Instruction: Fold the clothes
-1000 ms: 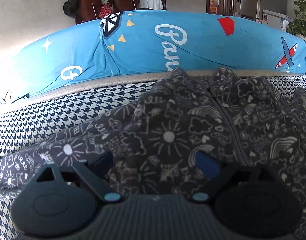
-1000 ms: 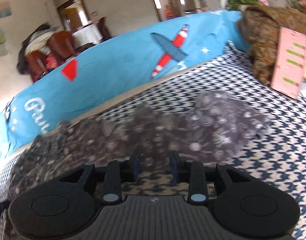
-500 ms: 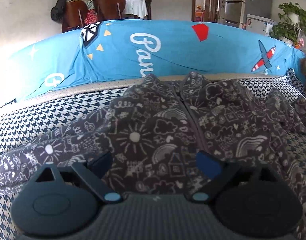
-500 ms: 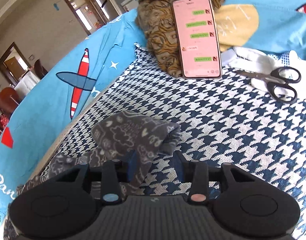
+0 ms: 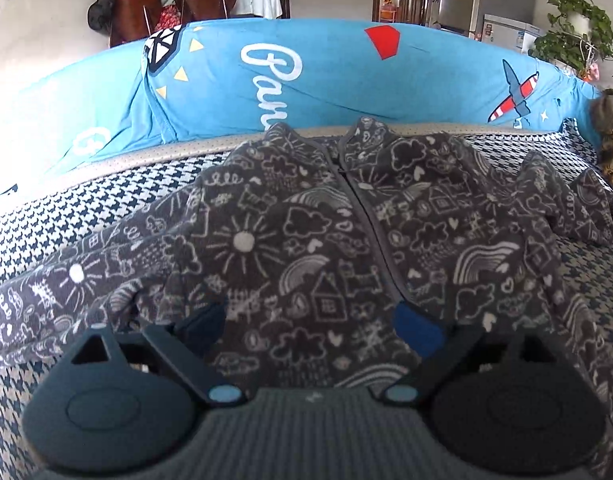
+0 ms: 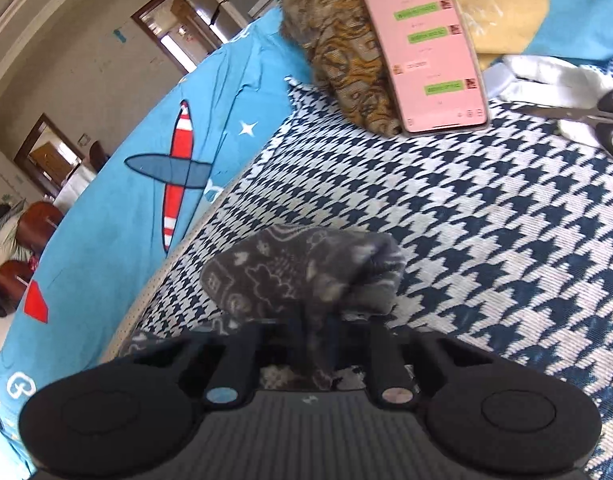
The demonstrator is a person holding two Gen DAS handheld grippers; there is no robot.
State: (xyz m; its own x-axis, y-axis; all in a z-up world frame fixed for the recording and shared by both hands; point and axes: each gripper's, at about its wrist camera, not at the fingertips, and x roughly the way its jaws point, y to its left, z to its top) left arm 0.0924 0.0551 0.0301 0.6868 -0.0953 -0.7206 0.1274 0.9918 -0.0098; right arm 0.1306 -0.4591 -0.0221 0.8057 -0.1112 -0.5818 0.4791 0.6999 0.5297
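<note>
Right tongs point(image 6: 320, 332) are closing on the sleeve point(image 6: 306, 272); left tongs point(image 5: 308, 320) are gaping over the jacket point(image 5: 346, 240). Thin pinching risks slipping.

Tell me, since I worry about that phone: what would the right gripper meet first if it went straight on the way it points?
The right gripper, closing on the grey sleeve, would probably meet the houndstooth cover first; the phone lies farther on, though depth is unclear.
</note>
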